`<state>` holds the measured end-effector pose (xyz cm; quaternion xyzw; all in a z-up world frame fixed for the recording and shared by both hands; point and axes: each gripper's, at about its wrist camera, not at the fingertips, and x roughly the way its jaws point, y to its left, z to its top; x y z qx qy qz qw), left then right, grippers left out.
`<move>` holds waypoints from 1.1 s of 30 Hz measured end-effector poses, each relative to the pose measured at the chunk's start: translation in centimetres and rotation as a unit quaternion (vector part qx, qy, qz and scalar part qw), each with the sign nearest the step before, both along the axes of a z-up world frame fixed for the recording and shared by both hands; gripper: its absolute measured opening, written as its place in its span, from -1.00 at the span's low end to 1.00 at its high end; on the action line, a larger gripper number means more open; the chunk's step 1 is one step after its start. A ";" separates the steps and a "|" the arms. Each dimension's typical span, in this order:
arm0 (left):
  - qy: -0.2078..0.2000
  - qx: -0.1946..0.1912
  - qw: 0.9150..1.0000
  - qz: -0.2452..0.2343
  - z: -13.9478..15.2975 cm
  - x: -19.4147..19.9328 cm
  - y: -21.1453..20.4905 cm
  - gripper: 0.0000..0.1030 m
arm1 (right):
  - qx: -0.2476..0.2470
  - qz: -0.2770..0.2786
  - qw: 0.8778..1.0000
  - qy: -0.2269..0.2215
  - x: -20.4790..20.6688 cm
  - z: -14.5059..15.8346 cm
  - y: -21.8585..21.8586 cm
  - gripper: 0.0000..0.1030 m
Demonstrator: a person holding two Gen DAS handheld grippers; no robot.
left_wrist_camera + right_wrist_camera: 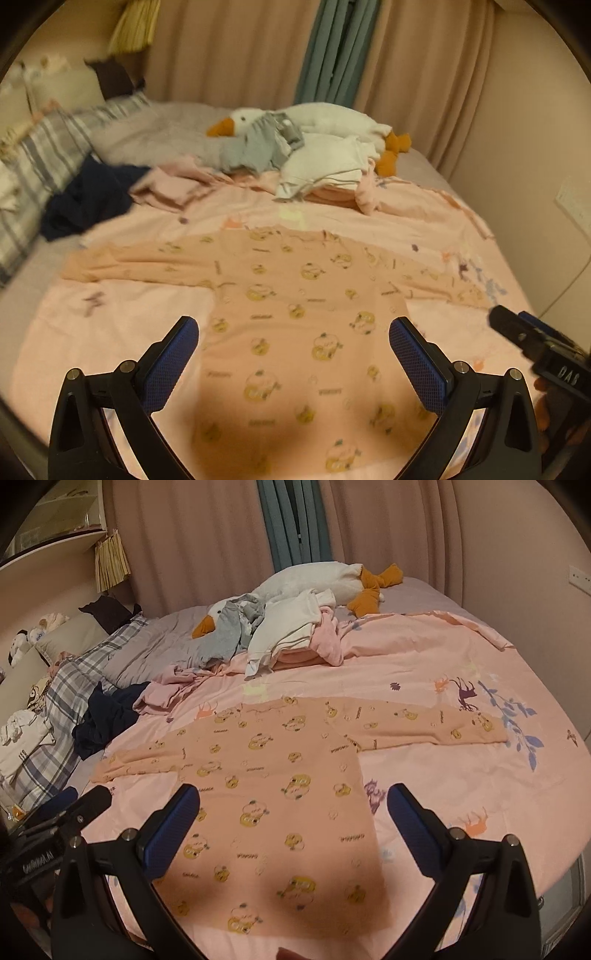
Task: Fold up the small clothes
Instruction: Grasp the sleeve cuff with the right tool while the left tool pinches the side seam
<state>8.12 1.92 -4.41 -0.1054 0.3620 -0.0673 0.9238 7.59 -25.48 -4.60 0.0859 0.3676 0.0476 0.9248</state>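
Note:
A small peach long-sleeved shirt [295,325] [273,786] with yellow cartoon prints lies spread flat on the pink bedsheet, both sleeves stretched out sideways. My left gripper [293,332] hovers open over the shirt's lower body, nothing between its blue pads. My right gripper [293,801] is open too, above the shirt's lower right side and hem edge. The right gripper [517,332] shows at the right edge of the left wrist view; the left gripper [77,805] shows at the lower left of the right wrist view.
A heap of unfolded clothes [280,635] lies at the far side against a white goose plush [314,583]. A dark navy garment [107,716] and pink clothes [166,690] sit left, beside plaid pillows [62,716]. Curtains [207,535] hang behind the bed.

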 end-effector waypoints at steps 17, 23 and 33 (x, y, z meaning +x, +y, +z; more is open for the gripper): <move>0.213 -0.251 0.942 0.056 -19.0 15.4 9.7 0.61 | 0.134 -0.163 0.968 0.138 14.5 -10.6 -25.9 0.72; 0.194 -0.234 0.952 0.039 -18.4 16.5 8.3 0.29 | 0.176 -0.225 0.944 0.164 13.8 -14.3 -32.5 0.57; 0.218 -0.125 0.966 0.063 -19.0 17.7 7.9 -0.65 | 0.291 -0.288 0.902 0.134 12.8 -18.3 -38.5 0.16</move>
